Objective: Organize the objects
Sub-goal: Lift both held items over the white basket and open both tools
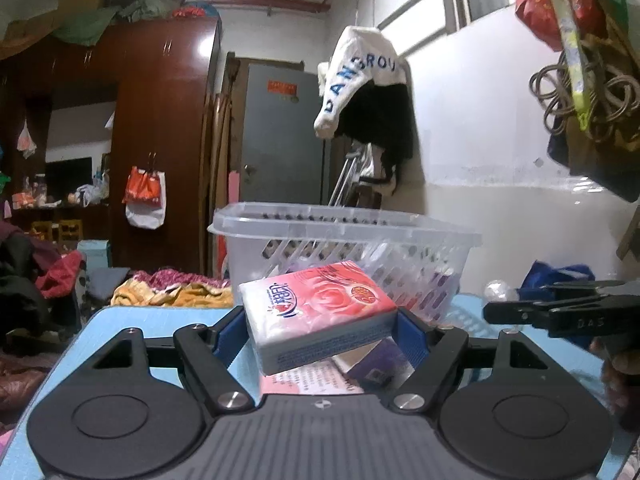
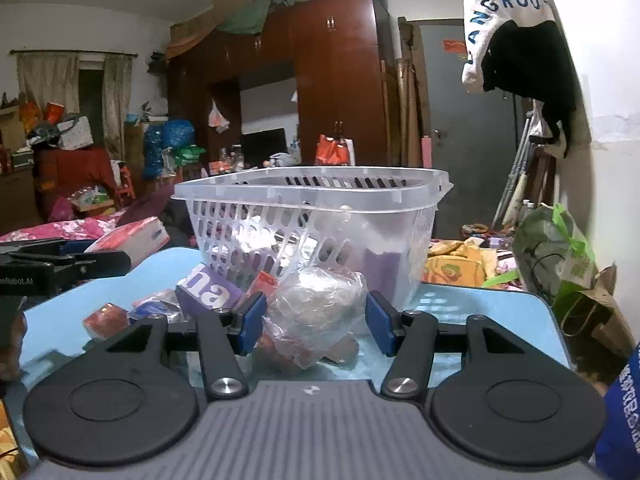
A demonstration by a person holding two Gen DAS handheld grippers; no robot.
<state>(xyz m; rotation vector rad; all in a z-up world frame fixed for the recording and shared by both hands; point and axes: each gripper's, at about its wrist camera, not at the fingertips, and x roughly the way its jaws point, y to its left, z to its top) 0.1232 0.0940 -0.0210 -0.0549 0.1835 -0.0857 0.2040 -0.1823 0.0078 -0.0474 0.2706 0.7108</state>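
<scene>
Two grippers: left gripper [image 1: 320, 330] clamps the pink tissue pack [image 1: 320, 312]; right gripper [image 2: 316, 322] pinches the clear bag [image 2: 316, 312]

Basket [image 2: 312, 216] blocks ahead; clutter [image 2: 208, 292] left; bare tabletop [image 2: 480, 304] right.

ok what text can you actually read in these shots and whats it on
"DANSROU": white garment hanging by the wall.
"DAS": right gripper.
"nRobot.AI": left gripper.
"na": purple box.
Too blurred: pink tissue pack print, red door sign.
</scene>
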